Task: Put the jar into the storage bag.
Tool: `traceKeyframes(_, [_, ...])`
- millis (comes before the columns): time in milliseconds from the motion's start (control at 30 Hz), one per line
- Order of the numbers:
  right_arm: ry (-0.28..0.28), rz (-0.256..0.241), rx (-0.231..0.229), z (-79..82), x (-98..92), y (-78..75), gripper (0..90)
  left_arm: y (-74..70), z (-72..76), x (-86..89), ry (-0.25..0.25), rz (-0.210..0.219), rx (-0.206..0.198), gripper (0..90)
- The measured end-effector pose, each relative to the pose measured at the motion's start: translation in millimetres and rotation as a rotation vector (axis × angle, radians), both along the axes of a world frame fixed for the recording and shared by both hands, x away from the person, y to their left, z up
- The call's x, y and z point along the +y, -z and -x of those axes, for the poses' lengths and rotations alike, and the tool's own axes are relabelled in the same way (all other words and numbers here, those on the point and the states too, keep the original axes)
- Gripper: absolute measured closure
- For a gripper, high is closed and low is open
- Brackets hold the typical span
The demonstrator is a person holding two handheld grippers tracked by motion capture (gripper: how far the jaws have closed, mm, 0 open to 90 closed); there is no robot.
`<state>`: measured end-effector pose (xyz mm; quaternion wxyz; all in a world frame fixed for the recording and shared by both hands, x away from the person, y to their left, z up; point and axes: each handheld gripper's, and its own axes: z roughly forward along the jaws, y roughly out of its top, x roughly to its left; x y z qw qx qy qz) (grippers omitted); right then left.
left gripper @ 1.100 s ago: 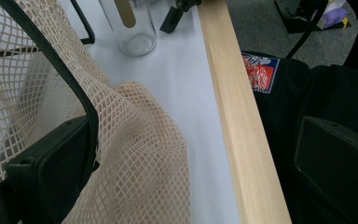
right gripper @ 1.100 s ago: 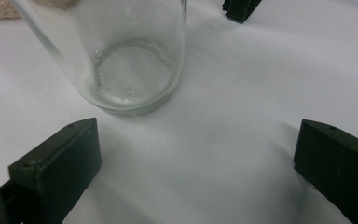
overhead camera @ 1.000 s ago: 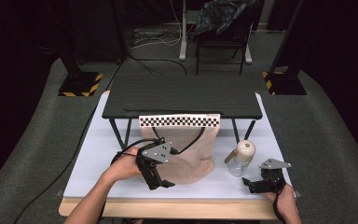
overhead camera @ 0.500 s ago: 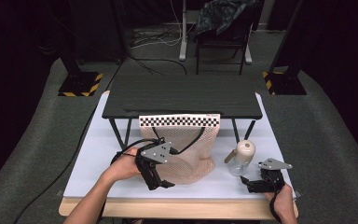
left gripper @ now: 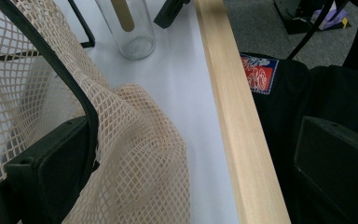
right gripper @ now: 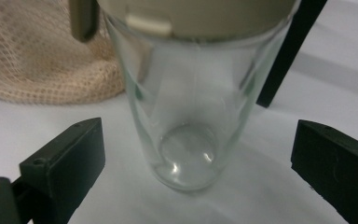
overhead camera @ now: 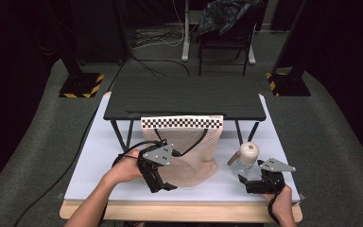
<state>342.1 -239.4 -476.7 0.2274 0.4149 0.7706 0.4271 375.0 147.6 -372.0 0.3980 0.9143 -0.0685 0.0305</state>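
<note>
The white worktop (overhead camera: 94, 165) is carrying a black rack (overhead camera: 184, 97), and a beige mesh bag (overhead camera: 194, 156) is hanging from the rack toward the near edge. A clear glass jar (overhead camera: 246, 158) with a beige lid is standing near the near right corner. The left tool (overhead camera: 163, 182) is resting released against the bag. The right tool (overhead camera: 243, 182) is lying released, its jaws on both sides of the jar without touching it.

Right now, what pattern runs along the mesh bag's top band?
Black-and-white checks on the mesh bag; clearest in the high view.
</note>
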Motion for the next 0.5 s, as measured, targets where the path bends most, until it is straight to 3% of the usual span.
traceKeyframes(300, [0.022,-0.051,-0.055,2.8,5.2,-11.9,2.0,-0.3,-0.4,-0.1,0.001,0.0,0.003,0.0])
traceKeyframes(500, [0.031,-0.05,-0.079,-0.3,10.3,-20.8,1.9,-0.3,-0.2,-1.5,-0.001,-0.005,-0.003,0.0])
